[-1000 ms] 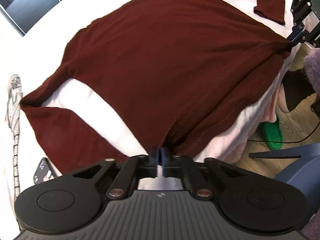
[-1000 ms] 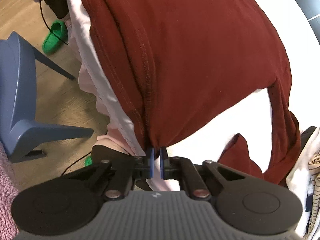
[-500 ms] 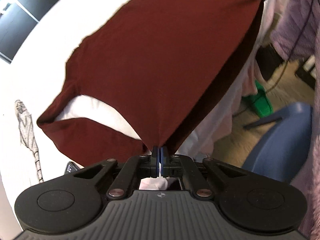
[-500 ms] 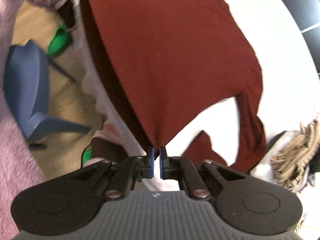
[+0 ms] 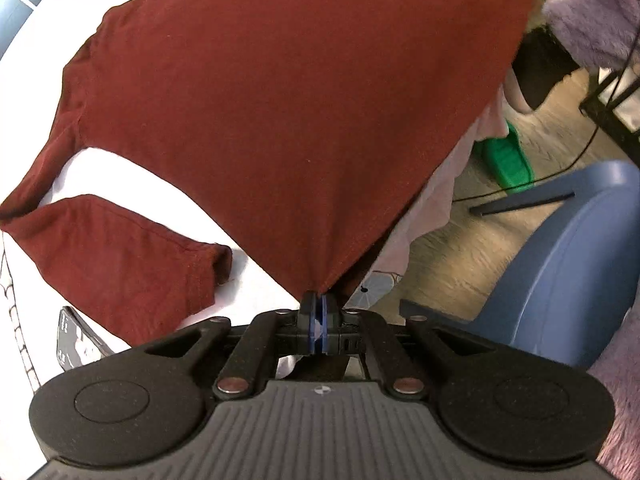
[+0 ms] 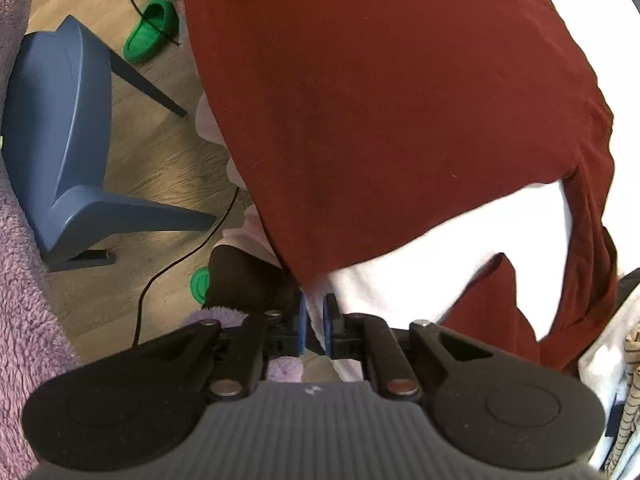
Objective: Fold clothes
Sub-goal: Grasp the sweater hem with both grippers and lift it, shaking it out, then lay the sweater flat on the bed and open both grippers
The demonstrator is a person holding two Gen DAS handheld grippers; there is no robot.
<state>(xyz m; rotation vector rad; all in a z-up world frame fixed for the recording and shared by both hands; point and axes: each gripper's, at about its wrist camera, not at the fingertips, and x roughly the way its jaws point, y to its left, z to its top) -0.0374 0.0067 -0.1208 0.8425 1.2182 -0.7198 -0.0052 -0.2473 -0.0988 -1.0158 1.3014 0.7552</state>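
The dark red shirt (image 5: 288,120) lies spread over the white bed (image 5: 168,184) and fills the upper centre of both views, with one sleeve (image 5: 120,256) at the lower left of the left view. The left gripper (image 5: 319,307) is closed tightly on a corner of its hem at the lower centre. The right gripper (image 6: 315,312) has just been opening, its jaws stand a little apart, and the shirt corner ends just above them without being pressed.

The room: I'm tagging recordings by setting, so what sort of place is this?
Probably a bedroom at home: a dark red shirt spread on white bedding, green slippers on the wooden floor, and a blue chair.
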